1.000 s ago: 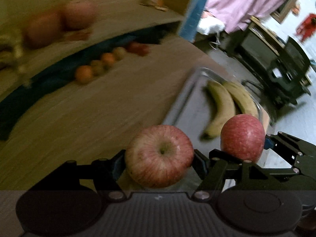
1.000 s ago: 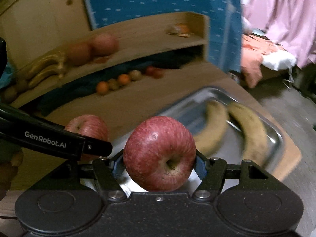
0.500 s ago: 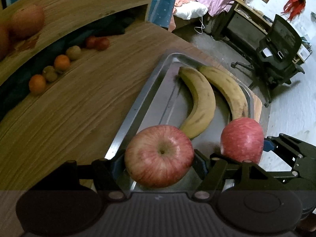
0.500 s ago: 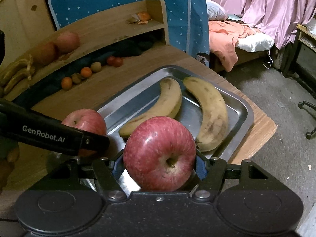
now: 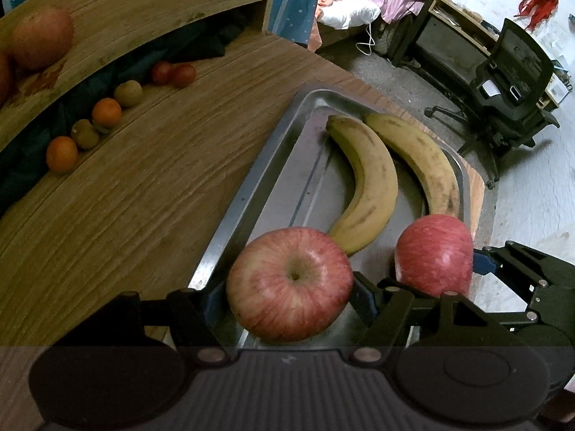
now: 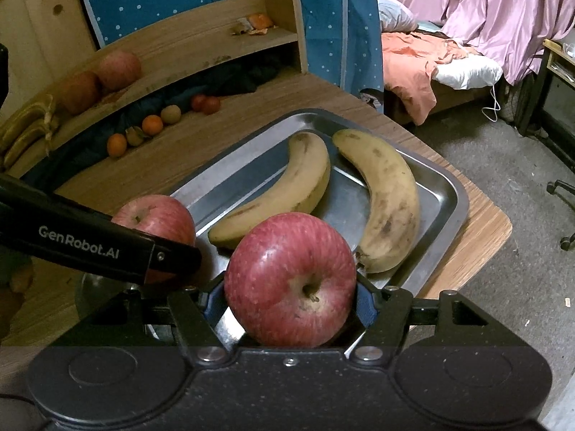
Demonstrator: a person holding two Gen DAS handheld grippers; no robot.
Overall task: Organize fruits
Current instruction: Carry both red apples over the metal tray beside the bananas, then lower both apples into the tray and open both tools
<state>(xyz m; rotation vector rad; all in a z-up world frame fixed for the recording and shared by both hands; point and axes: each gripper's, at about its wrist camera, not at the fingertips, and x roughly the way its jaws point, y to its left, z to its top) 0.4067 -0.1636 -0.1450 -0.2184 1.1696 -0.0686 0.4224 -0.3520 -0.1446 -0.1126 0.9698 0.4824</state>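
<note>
Two red apples hang over the near end of the metal tray (image 6: 445,179) beside two bananas (image 6: 287,186): the left hand-held gripper (image 5: 289,283) pinches the striped apple (image 5: 289,283), the right hand-held gripper (image 6: 291,280) pinches the darker apple (image 6: 291,280). The tray sits on the desk (image 5: 125,197).

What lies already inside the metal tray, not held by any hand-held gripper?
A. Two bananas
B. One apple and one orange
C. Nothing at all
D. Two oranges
A: two bananas lie side by side in the metal tray, while each apple is held, one in the left hand-held gripper and one in the right hand-held gripper.
</note>
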